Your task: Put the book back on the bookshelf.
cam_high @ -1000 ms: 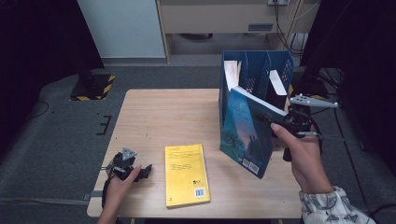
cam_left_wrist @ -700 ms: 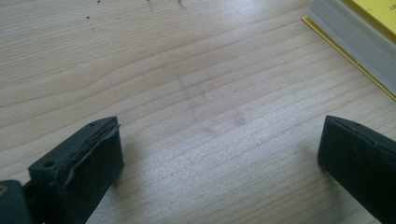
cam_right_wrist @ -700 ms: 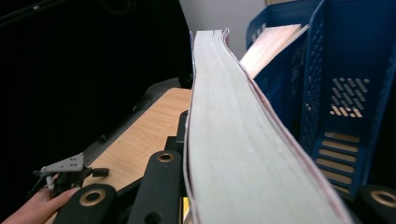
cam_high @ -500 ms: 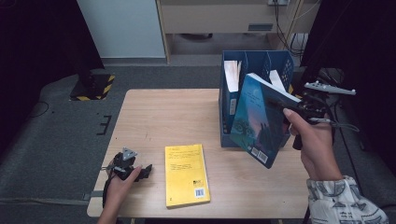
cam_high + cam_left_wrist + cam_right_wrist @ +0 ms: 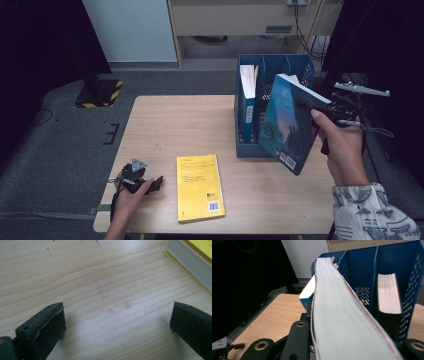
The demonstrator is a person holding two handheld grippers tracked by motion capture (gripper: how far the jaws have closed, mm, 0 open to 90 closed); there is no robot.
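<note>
Your right gripper [image 5: 320,107] is clamped on the teal book [image 5: 285,125], held tilted in the air just in front of the blue file rack [image 5: 250,147]; the open slot lies beyond it. Your left gripper [image 5: 142,182] rests on the table [image 5: 175,125], jaws apart, beside the yellow book [image 5: 199,186].

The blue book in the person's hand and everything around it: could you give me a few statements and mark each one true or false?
1. The right gripper is clamped on the blue book. True.
2. The yellow book stands in the blue file rack. False: it lies flat on the table.
3. The left gripper holds a book. False: its jaws are open, with bare wood between them.
4. The rack already has a book standing in it. True.
</note>
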